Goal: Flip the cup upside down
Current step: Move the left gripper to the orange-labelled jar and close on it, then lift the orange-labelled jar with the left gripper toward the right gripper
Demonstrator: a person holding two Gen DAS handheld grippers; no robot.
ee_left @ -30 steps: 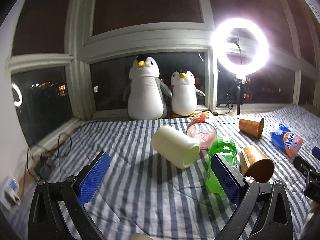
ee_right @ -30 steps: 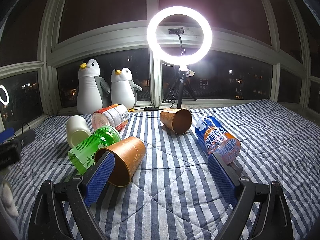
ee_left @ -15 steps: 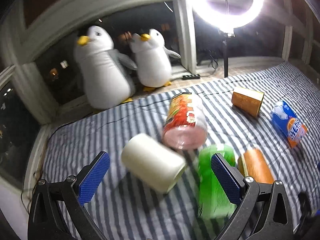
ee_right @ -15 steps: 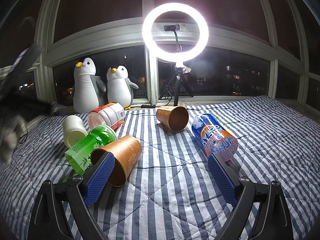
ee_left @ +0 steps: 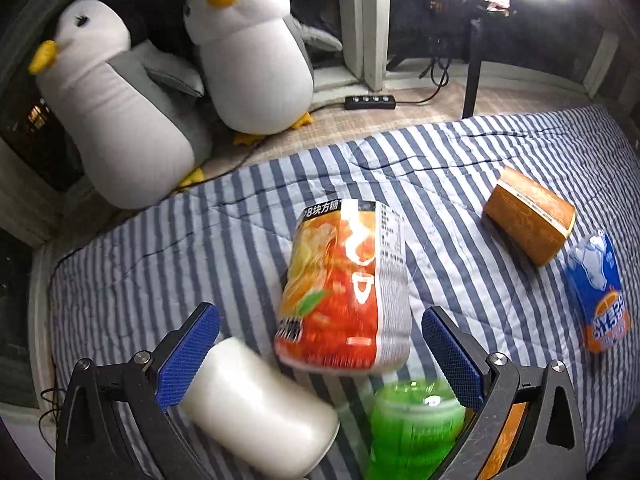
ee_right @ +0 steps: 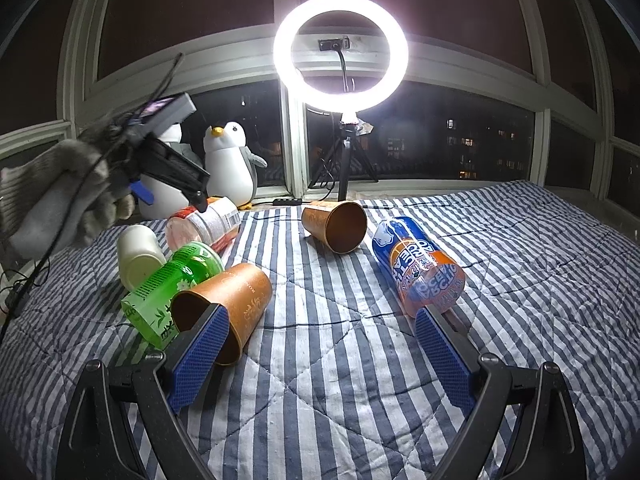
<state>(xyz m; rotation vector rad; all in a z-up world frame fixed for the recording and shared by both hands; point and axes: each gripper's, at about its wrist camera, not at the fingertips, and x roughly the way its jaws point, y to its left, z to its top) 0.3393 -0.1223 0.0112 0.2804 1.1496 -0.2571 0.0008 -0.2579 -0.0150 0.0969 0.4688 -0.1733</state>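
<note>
Several cups lie on their sides on the striped quilt (ee_right: 360, 380). My left gripper (ee_left: 320, 356) is open, tilted down over a red-orange printed cup (ee_left: 344, 288) that lies between its fingers without touching them. A white cup (ee_left: 256, 404) and a green cup (ee_left: 412, 424) lie just below it. In the right wrist view the left gripper (ee_right: 176, 176) hangs above the red cup (ee_right: 204, 226), held by a gloved hand (ee_right: 56, 200). My right gripper (ee_right: 320, 360) is open and empty, low over the quilt, between a brown cup (ee_right: 228, 300) and a blue-orange cup (ee_right: 420, 268).
A second brown cup (ee_right: 336, 226) lies farther back. Two plush penguins (ee_left: 248, 52) stand on the sill beside a power strip (ee_left: 370, 102). A ring light (ee_right: 340, 48) on a tripod shines at the window. The quilt's near right part is bare.
My left gripper rose, moved forward and tipped downward, so the red-orange cup now sits between its fingers. The right gripper barely moved.
</note>
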